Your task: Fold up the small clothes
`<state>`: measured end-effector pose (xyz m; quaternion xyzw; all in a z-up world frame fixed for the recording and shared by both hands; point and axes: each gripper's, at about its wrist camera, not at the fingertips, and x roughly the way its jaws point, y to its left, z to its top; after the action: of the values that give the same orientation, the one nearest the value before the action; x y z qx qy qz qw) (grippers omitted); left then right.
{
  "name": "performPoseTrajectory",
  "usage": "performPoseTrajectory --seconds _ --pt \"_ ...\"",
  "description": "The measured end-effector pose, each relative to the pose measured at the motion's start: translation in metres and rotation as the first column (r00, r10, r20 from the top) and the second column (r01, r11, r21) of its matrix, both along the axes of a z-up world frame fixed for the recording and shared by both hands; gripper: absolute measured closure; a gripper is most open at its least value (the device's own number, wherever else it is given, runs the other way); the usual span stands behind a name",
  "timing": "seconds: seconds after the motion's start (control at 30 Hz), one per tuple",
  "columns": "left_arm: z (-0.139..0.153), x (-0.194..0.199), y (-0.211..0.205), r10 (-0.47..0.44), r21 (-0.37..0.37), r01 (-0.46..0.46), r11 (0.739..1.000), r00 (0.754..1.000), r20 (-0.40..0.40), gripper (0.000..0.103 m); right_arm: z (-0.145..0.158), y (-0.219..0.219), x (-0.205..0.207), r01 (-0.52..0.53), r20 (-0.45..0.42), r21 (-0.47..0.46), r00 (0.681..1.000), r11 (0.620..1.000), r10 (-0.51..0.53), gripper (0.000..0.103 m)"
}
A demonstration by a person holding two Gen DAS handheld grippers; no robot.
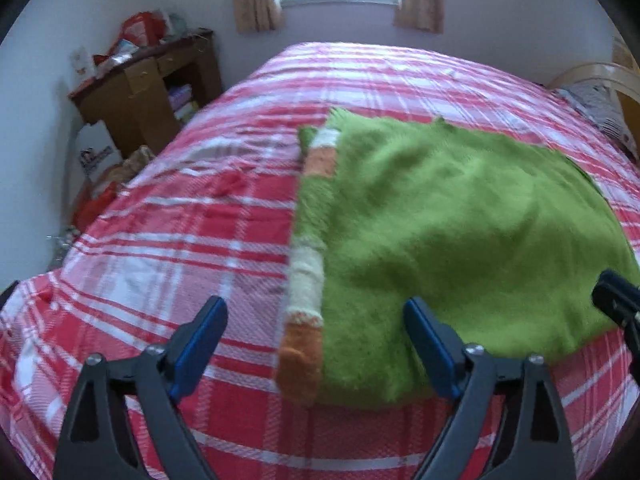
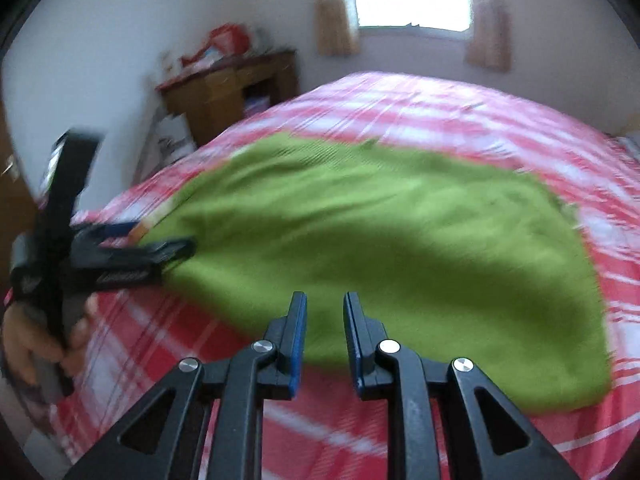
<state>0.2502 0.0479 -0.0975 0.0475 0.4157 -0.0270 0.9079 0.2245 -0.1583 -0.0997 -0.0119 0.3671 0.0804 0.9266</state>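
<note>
Left gripper (image 1: pixel 316 344): jaws spread wide, nothing between them, hovering over the near-left corner of the green knit sweater (image 1: pixel 460 216). Its right finger sits over the green body; the left finger is over bare bedspread (image 1: pixel 160 240).

Right gripper (image 2: pixel 325 320): jaws narrowly parted, nothing held, poised above the near hem. Motion blur here, so contact with the fabric is unclear.

Sweater lies flat on the red plaid bed. One sleeve (image 1: pixel 306 288), striped orange and white, is already folded in along the left edge.

Judgement: mid-fold. Sleeves look tucked, body still full length, so I'd put the step at picking up the near hem for the lengthwise fold.

Next move needs both grippers down onto the near hem corners, pinching all the layers, sleeve included, then lifting together and carrying toward the far edge.

Risk: the thick knit slips out, or the sleeve drags loose.
</note>
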Motion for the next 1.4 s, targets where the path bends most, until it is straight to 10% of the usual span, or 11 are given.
performPoseTrajectory --seconds 0.33,0.63,0.8,0.9,0.97,1.1,1.23,1.4 --pt "-0.013 0.028 -0.005 0.055 -0.235 -0.068 0.97 0.997 -0.062 0.0 -0.029 -0.013 0.002 0.034 -0.039 -0.051 0.999 0.998 -0.036 0.044" --pt "-0.021 0.054 0.017 0.135 -0.637 -0.16 0.754 0.987 -0.088 0.004 -0.029 -0.014 -0.002 0.029 -0.031 -0.029 0.999 0.999 -0.029 0.042" --pt "-0.021 0.053 0.001 0.164 -0.504 -0.175 0.846 0.984 -0.066 0.053 -0.028 -0.014 -0.003 0.029 -0.028 -0.028 0.999 0.999 -0.03 0.042" --pt "-0.025 0.051 0.017 0.196 -0.565 -0.211 0.798 0.977 -0.087 0.075 -0.023 -0.013 -0.002 0.024 -0.031 -0.023 0.999 0.999 -0.025 0.042" --pt "-0.027 0.051 0.023 0.197 -0.594 -0.217 0.774 0.975 -0.101 0.077 -0.01 -0.014 -0.004 0.028 0.01 0.02 1.0 0.999 -0.028 0.042" --pt "-0.023 0.053 0.012 0.199 -0.543 -0.21 0.813 0.977 -0.08 0.075 0.005 -0.012 0.005 0.038 0.051 0.071 0.998 0.997 -0.041 0.042" --pt "-0.024 0.053 0.01 0.229 -0.565 -0.239 0.79 0.969 -0.09 0.07 -0.028 -0.005 0.024 0.03 -0.066 0.056 0.997 0.998 -0.027 0.042" --pt "-0.012 0.044 -0.001 0.244 -0.491 -0.22 0.843 0.97 -0.014 0.085 -0.03 -0.002 0.021 0.03 -0.051 0.054 0.998 0.998 -0.027 0.041"
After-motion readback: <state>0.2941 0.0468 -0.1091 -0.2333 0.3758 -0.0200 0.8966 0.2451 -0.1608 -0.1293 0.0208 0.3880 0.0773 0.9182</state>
